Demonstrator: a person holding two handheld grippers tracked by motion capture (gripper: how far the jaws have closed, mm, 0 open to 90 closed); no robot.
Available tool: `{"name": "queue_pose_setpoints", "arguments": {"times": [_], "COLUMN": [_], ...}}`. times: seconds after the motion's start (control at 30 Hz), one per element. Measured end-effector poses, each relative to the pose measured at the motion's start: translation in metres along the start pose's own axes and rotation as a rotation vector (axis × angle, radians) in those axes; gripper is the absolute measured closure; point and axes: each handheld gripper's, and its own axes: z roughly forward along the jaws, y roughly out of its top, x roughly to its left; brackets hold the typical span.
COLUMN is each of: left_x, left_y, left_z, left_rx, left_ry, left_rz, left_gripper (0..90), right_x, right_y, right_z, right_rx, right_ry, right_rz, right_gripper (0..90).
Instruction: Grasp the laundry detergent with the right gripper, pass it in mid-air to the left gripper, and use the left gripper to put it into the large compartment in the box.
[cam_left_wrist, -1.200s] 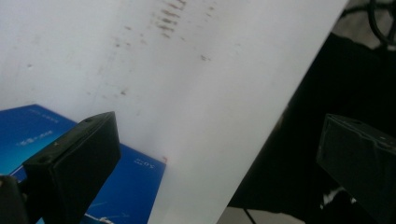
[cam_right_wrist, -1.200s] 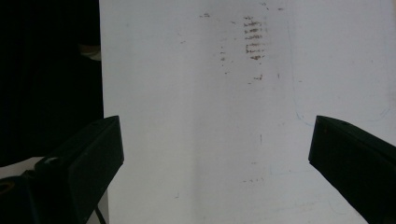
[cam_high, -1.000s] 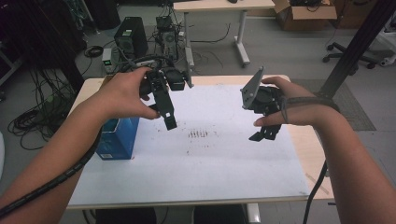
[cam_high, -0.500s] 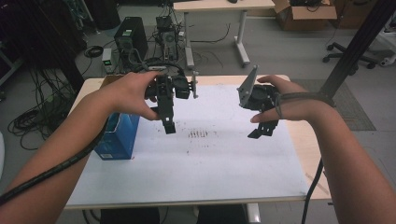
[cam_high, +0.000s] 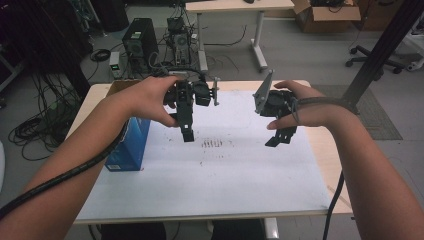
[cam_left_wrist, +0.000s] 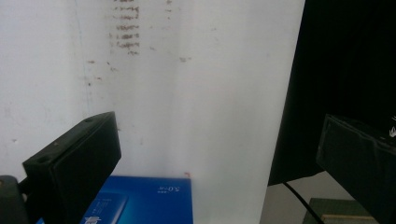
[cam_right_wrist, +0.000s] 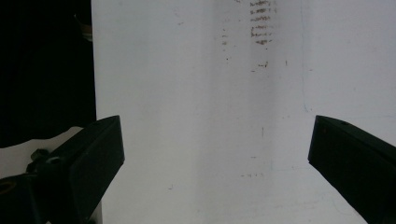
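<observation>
At the table's left edge stands a blue cardboard box (cam_high: 127, 147), partly hidden behind my left forearm; my left gripper view catches its top (cam_left_wrist: 154, 198) with small white print reading "5.0" and other lettering too blurred to read. My left gripper (cam_high: 187, 134) hangs over the white sheet-covered table (cam_high: 220, 185), pointing down, its jaws spread wide with nothing between them. Faint brownish smudged marks (cam_high: 212, 143) lie between my hands. My right gripper (cam_high: 281, 137) is likewise wide and empty, its grey three-cornered plate (cam_high: 264, 92) tilted up.
</observation>
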Motion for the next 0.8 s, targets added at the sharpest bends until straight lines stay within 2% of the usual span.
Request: {"name": "queue_pose_setpoints", "arguments": {"times": [0.37,0.6,0.67,0.73,0.8], "left_x": [0.000,-0.006,-0.009,-0.010,-0.008], "left_y": [0.000,0.002,0.002,0.000,-0.003], "left_z": [0.001,0.007,0.007,0.010,0.019], "left_rx": [0.013,0.038,0.019,-0.042,-0.140], "left_ry": [0.005,0.031,0.034,0.024,-0.009], "left_rz": [0.002,0.000,-0.005,-0.019,-0.046], "left_gripper": [0.2,0.2,0.2,0.2,0.2], "right_x": [-0.002,0.002,0.007,0.012,0.015], "right_y": [0.002,0.004,0.005,0.006,0.004], "right_z": [0.002,0.002,0.001,0.002,0.008], "right_rx": [0.001,0.001,-0.004,-0.028,-0.068], "right_ry": [0.004,-0.005,-0.014,-0.027,-0.034], "right_rz": [-0.004,0.000,0.002,0.009,0.023], "right_gripper": [3.5,3.6,3.5,2.9,2.5]}}
